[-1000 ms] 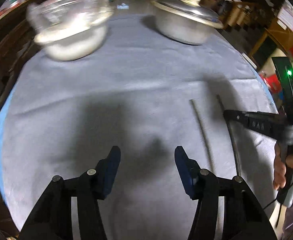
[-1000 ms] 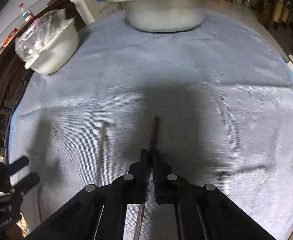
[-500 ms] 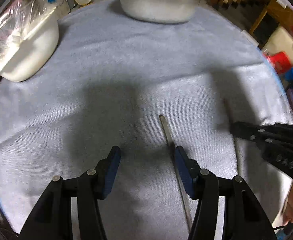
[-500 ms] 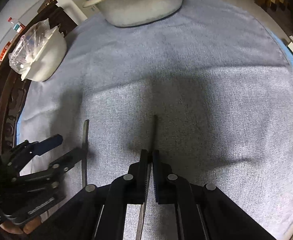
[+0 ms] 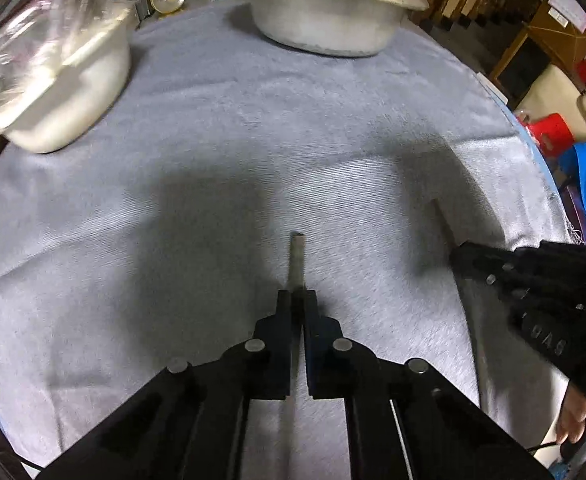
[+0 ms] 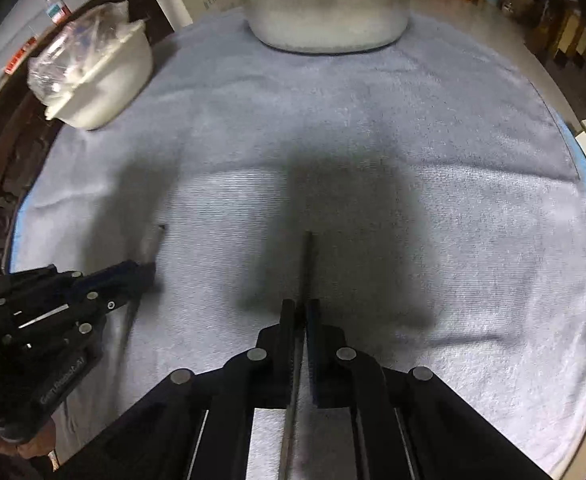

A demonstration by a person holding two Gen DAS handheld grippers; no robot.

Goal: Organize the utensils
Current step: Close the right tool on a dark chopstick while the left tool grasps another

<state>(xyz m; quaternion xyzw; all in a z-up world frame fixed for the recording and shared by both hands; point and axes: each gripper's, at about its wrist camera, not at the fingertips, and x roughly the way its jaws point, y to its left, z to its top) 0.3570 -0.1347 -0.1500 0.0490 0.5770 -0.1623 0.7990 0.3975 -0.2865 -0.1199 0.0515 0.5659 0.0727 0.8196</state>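
Dim, cluttered room; grey towel [image 5: 221, 152] spread over a round table. Near the towel's front, two thin utensils, side by side but well apart, each running away from the cameras. Left stick [image 5: 296, 258] pinched in the left gripper [image 5: 298, 300], jaws just closed onto it, far tip poking out past the pads and low over the cloth; whether resting on it or lifted, hard to tell. Right stick [image 6: 307, 264] clamped the same way in the right gripper [image 6: 300, 308], jaws narrow on it, shaft passing back between the fingers. Both grippers aimed steeply down, each gripping short of the far tip, probably for a balanced, steady hold with no swing. Probably gripped as a pair for bringing together, since tidying calls for lining them up or carrying them to one place. Further out, a white bowl [image 5: 69, 92] under plastic film at the left edge and a lidded metal pot [image 5: 325, 16] at the back, both well clear of the work.
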